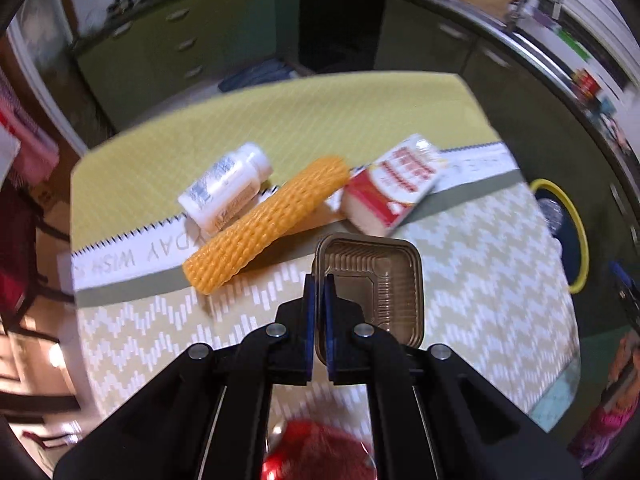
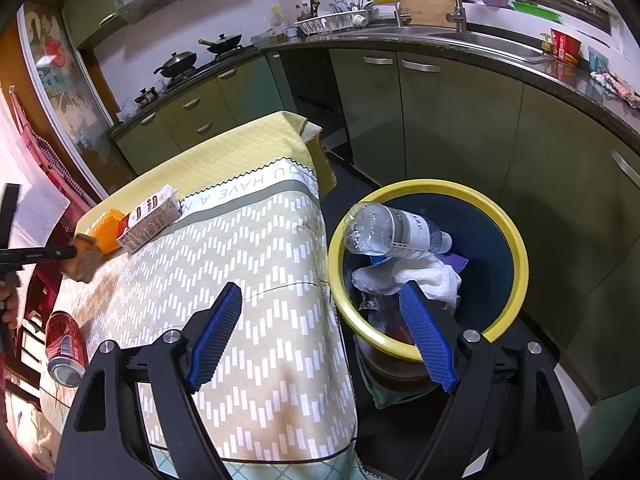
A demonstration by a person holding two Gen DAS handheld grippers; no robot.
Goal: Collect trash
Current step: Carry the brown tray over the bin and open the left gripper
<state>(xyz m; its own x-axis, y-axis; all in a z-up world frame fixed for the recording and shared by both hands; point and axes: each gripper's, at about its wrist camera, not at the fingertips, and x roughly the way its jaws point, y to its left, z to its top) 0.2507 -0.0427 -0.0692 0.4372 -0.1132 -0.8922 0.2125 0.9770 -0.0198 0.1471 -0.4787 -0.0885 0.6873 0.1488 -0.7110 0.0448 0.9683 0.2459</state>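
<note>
My left gripper (image 1: 319, 284) is shut on the rim of a brown plastic tray (image 1: 372, 284) and holds it above the table; the tray also shows in the right wrist view (image 2: 82, 258). Beyond it lie an orange foam net sleeve (image 1: 268, 226), a white pill bottle (image 1: 224, 186) and a red-and-white carton (image 1: 394, 186). A red can (image 2: 64, 346) lies near the table's left edge. My right gripper (image 2: 320, 312) is open and empty, above the table's edge by the yellow-rimmed bin (image 2: 516, 240), which holds a clear bottle (image 2: 396, 232) and white paper (image 2: 416, 278).
The table (image 2: 248, 264) wears a patterned cloth. Green kitchen cabinets (image 2: 452, 128) and a counter with a sink (image 2: 472, 38) stand behind the bin. A stove with pans (image 2: 200, 56) is at the back left.
</note>
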